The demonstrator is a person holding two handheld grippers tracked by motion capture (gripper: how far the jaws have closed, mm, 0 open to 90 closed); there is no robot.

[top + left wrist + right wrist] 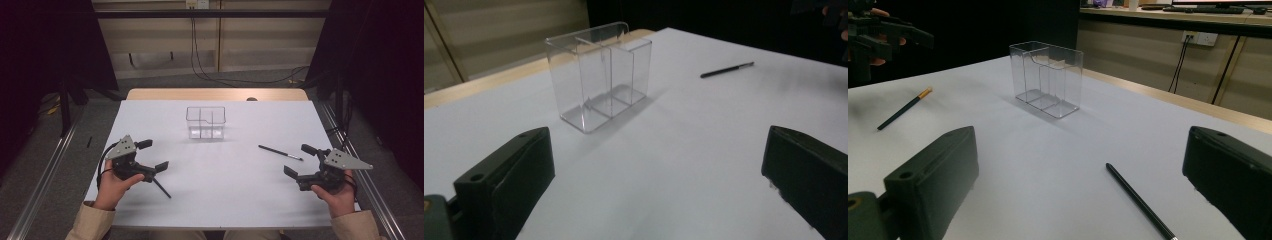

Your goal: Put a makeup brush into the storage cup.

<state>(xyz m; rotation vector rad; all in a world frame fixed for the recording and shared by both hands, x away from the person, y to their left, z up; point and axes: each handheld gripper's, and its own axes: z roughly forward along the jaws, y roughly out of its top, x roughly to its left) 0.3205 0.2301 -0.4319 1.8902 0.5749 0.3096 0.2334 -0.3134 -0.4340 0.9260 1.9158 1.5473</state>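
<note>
Left hand-held gripper (155, 155): released, jaws wide, nothing between them. Right hand-held gripper (298, 160): likewise released and empty.

Just under the left one's near jaw, a dark pencil (161, 188), flat on the desk (225, 200), gold-capped at one end. Long axis slanting away from that gripper toward the person's edge.

Just ahead of the right one, a black pen (280, 152), also flat. Seen from the right gripper view (1140, 202), lying between the jaws' lines, closer to the right jaw, long axis running nearly straight ahead and pointing roughly toward the clear organizer (206, 122). Organizer well beyond both grippers, upright, compartments empty.

Likely trouble: thin round shafts lying flat, so easily rolled or flicked aside by one jaw landing first. Too steep a descent, and jaw tips jammed on the desk. Gripped far off centre, a drooping pen likely to catch the organizer's rim and tip the light box.
</note>
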